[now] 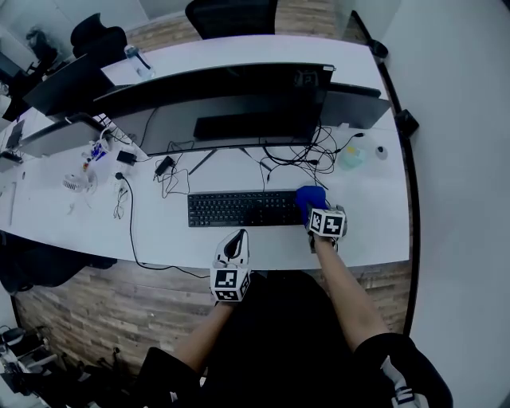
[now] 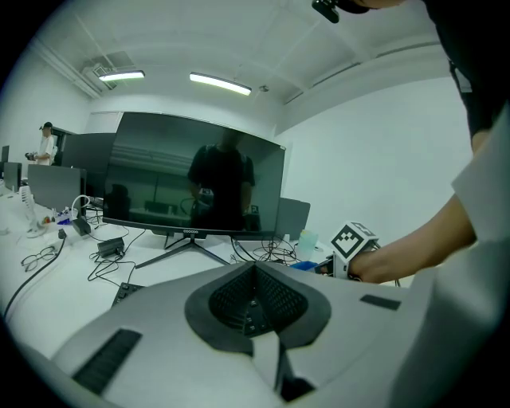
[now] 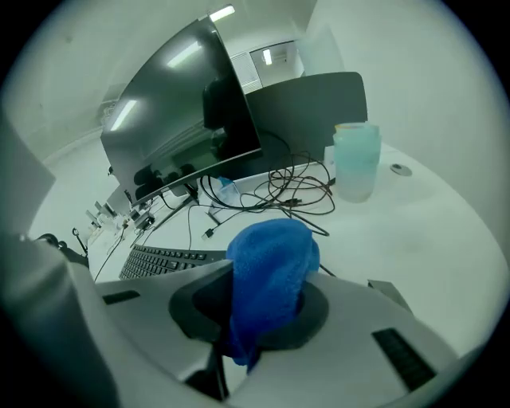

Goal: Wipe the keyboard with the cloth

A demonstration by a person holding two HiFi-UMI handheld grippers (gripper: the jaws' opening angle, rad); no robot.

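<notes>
Pinching a bunched blue cloth (image 3: 268, 263) between its jaws, the right tool (image 1: 313, 209) sits at the right end of the black keyboard (image 1: 239, 209), though no view shows whether the cloth touches the keys. The left tool (image 1: 237, 239) has its jaws pressed together on nothing and hangs near the front edge of the table (image 1: 374, 239), in front of the keyboard's middle and apart from it. The table is long and white, and the keyboard lies flat on it, parallel to the front edge. Behind the keyboard a wide dark monitor (image 1: 231, 107) stands on splayed legs, with a tangle of black cables (image 1: 295, 155) spread below it. A pale translucent cup (image 3: 356, 159) stands upright to the right of the cables. More screens and small clutter line the table's left stretch. Beneath it is a wood-plank floor (image 1: 88, 311). Black office chairs (image 1: 231, 16) stand on the far side. White walls close the room, and strip lights (image 2: 219, 82) glow on the ceiling.
</notes>
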